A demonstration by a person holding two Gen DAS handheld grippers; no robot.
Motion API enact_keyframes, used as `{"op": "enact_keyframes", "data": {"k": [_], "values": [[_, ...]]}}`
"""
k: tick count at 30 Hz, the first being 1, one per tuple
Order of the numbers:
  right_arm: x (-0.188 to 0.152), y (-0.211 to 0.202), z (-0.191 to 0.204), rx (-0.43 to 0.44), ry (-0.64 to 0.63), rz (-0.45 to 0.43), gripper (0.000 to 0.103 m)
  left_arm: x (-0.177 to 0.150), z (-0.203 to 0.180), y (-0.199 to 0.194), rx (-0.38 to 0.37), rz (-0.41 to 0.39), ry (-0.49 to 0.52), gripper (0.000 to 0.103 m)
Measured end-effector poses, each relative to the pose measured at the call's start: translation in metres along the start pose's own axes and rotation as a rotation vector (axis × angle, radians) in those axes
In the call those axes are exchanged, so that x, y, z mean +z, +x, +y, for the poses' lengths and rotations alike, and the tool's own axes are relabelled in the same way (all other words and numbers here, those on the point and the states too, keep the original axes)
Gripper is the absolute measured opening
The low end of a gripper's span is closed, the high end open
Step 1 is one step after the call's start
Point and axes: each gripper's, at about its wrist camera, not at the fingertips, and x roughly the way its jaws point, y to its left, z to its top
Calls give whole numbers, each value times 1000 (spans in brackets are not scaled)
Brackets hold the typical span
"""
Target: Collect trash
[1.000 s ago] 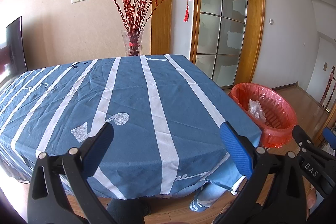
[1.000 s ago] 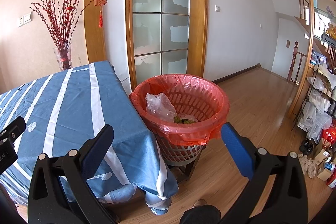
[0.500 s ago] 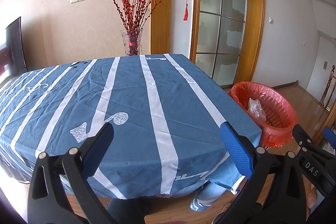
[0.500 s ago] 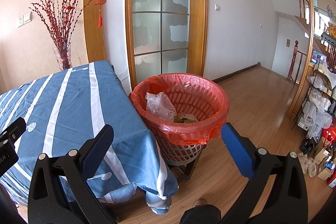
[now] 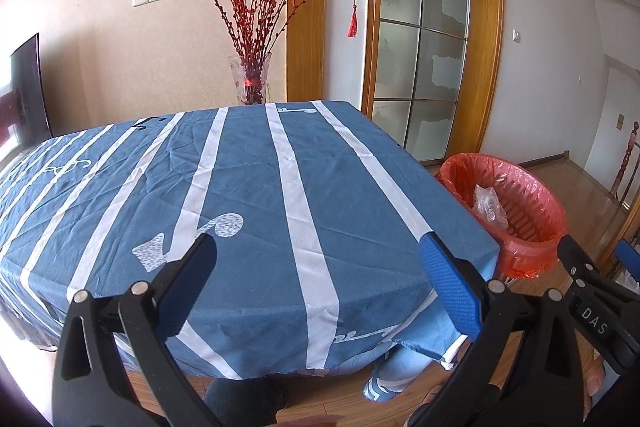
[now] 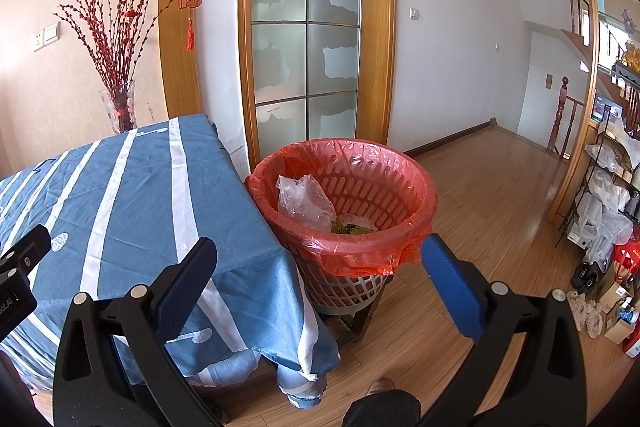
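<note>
A plastic basket lined with a red bag (image 6: 344, 203) stands on the floor at the table's right corner, also visible as the red-lined basket (image 5: 516, 203) in the left wrist view. Inside it lie a crumpled clear plastic bag (image 6: 304, 205) and some green scraps (image 6: 348, 227). My right gripper (image 6: 320, 267) is open and empty, held in front of the basket. My left gripper (image 5: 320, 267) is open and empty above the near edge of the table with the blue and white striped cloth (image 5: 248, 195). No trash shows on the cloth.
A glass vase of red branches (image 5: 252, 83) stands behind the table's far edge. A glass door in a wooden frame (image 6: 308, 39) is behind the basket. Shelves with bags (image 6: 608, 195) line the right wall. Wooden floor (image 6: 496, 187) stretches right of the basket.
</note>
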Motion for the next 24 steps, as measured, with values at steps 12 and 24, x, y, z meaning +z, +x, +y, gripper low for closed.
{"op": "enact_keyframes", "data": {"k": [12,24], "values": [[-1,1,0,0,1,2,101,-1,2,3,1,4,2,99],[-3,2,1,0,3,5,101,-1,3,4,2,7,4,99]]}}
